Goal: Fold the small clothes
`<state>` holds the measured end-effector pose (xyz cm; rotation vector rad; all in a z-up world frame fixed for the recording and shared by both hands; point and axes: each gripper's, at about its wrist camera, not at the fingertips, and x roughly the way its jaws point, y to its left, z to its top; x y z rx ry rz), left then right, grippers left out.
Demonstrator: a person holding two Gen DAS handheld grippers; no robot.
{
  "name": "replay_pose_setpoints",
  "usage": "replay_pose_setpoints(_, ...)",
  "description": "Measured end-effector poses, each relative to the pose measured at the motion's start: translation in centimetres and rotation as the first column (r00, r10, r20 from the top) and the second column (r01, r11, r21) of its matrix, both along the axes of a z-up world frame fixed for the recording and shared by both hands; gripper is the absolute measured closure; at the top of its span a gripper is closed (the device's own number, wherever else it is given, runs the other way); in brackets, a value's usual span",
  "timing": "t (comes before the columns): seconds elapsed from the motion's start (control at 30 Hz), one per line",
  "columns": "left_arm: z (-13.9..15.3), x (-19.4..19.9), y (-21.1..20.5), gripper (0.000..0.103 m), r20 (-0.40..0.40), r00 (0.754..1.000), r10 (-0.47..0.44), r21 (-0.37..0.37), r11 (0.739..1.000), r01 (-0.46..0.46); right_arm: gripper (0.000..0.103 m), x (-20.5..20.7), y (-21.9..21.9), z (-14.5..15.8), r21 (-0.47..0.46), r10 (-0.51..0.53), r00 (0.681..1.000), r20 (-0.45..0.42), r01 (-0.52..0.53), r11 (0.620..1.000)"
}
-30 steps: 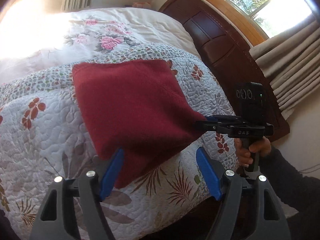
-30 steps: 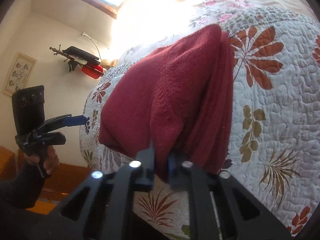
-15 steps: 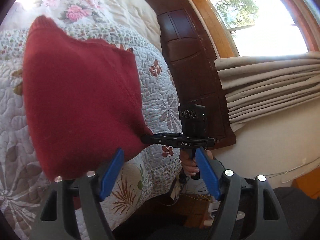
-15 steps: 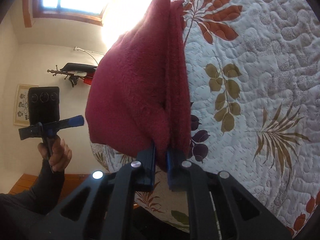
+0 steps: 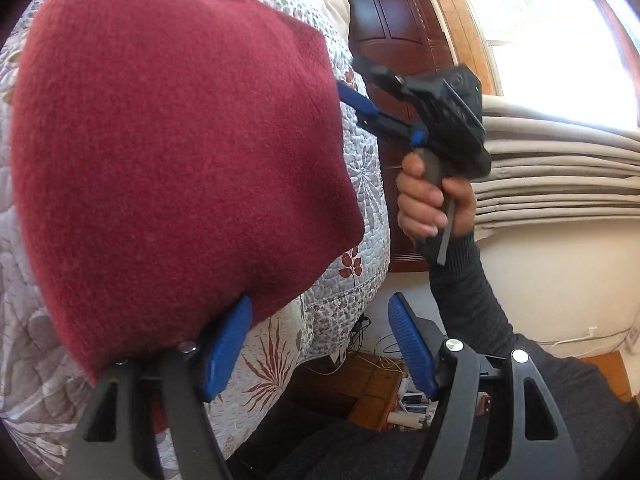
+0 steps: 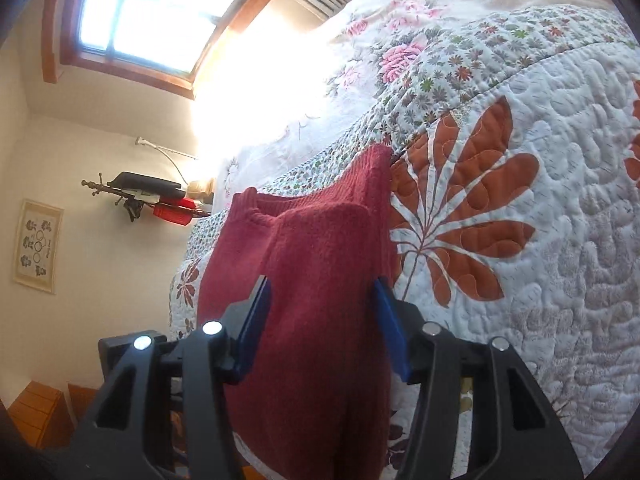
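Observation:
A dark red knitted sweater [image 5: 172, 152] lies folded on the leaf-patterned quilt [image 5: 276, 356] near the bed's edge. My left gripper [image 5: 320, 346] is open at the sweater's near corner, its left pad [image 5: 228, 344] touching the hem and its right pad off the bed's side. In the right wrist view the sweater [image 6: 320, 264] runs away from me with its neckline at the far end. My right gripper [image 6: 322, 322] is open with the folded cloth lying loose between its pads. The right gripper [image 5: 366, 92] also shows in the left wrist view at the sweater's right edge, held by a hand [image 5: 432, 196].
A dark wooden bed board [image 5: 400, 20] rises behind the quilt, with a window and bunched curtains [image 5: 560, 168] to the right. Cables and a wooden box [image 5: 360, 380] sit on the floor below. A floral duvet [image 6: 400, 40] covers the far bed; a wall hook rack [image 6: 136, 194] hangs left.
My right gripper, shut on the sweater's edge before, has opened and let it go. The left gripper has moved closer, so the sweater fills its view.

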<state>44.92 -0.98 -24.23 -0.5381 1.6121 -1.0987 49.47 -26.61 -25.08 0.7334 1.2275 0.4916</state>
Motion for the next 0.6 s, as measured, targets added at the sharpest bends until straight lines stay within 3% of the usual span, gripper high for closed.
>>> replay_pose_setpoints(0.03, -0.2, -0.1, -0.1, 0.032, -0.001, 1.000, -0.008, -0.001, 1.000, 0.008, 0.093, 0.5, 0.0, -0.2, -0.027, 0.017, 1.000, 0.001, -0.017, 0.999)
replay_pose_setpoints(0.17, -0.7, -0.3, -0.2, 0.034, 0.000, 1.000, -0.031, -0.007, 1.000, 0.031, 0.095, 0.7, -0.2, 2.2, -0.054, -0.031, 0.990, 0.137, 0.039, 0.998)
replay_pose_setpoints(0.3, -0.7, -0.5, 0.0, 0.035, -0.034, 0.999, -0.032, -0.036, 0.999, 0.031, 0.093, 1.9, 0.0, -4.2, -0.119, -0.066, 0.997, -0.036, 0.061, 0.991)
replay_pose_setpoints(0.4, 1.6, -0.2, 1.1, 0.035, -0.045, 0.999, -0.014, -0.099, 0.995, 0.009, 0.081, 1.3, -0.2, -2.9, -0.069, -0.081, 0.997, 0.002, 0.081, 0.994)
replay_pose_setpoints(0.43, 2.7, 0.0, 1.7, 0.035, -0.033, 0.999, 0.007, -0.130, 0.991, -0.011, 0.068, 0.7, -0.6, -2.0, -0.059, -0.083, 0.996, 0.013, 0.084, 0.995)
replay_pose_setpoints(0.47, 3.9, 0.6, 2.5, 0.033, -0.011, 0.999, 0.044, -0.150, 0.988, -0.045, 0.059, 0.0, -1.1, -1.1, -0.056, -0.087, 0.996, 0.026, 0.088, 0.994)
replay_pose_setpoints(0.6, 5.9, 4.5, 5.9, 0.025, 0.049, 0.966, 0.254, -0.167, 0.956, -0.243, 0.048, -5.2, -1.5, 0.2, -0.025, -0.024, 1.000, 0.010, 0.024, 0.999)
